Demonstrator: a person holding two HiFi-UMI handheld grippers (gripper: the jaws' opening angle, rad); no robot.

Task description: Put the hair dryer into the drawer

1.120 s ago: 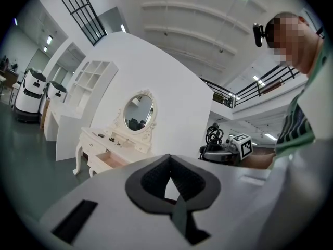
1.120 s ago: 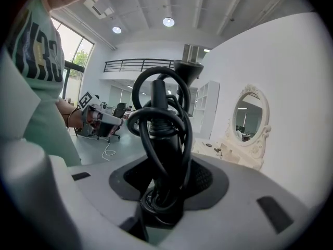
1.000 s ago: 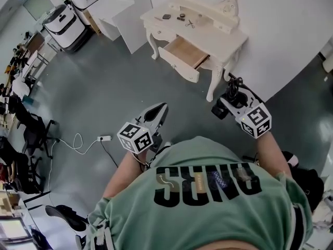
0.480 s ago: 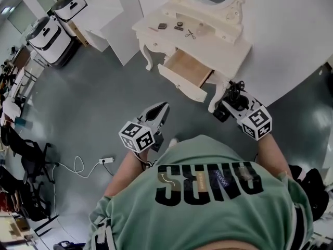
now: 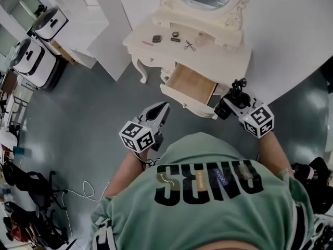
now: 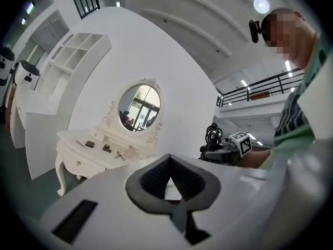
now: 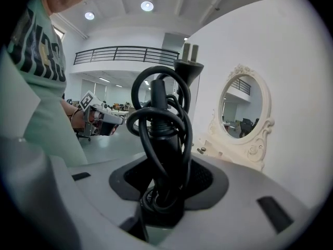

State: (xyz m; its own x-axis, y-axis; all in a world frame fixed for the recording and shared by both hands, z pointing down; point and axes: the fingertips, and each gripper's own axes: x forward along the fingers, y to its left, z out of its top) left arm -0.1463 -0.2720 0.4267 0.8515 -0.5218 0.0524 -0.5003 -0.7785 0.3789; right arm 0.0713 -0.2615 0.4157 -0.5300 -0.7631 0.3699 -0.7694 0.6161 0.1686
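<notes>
The black hair dryer (image 5: pixel 232 96), its cord wound round the handle (image 7: pixel 158 134), stands upright in my right gripper (image 5: pixel 228 105), which is shut on it. That gripper hangs just right of the open wooden drawer (image 5: pixel 190 82), level with its front panel. The drawer belongs to a white dressing table (image 5: pixel 221 56) and holds nothing. My left gripper (image 5: pixel 163 109) is below and left of the drawer, over the grey floor. Its jaws meet at the tips (image 6: pixel 169 159) with nothing between them. The plug (image 7: pixel 187 61) sticks up above the coil.
A small curler (image 5: pixel 189 46) and two little boxes (image 5: pixel 156 38) lie on the tabletop under the oval mirror (image 6: pixel 139 105). White shelving (image 5: pixel 93 20) and two black-topped carts (image 5: pixel 32 61) stand at the left. Chairs and a cable (image 5: pixel 31 191) are at the lower left.
The dressing table and its open drawer have come nearer and lower in the head view as the person walked up. Both grippers keep their pose, and the right still holds the dryer.
</notes>
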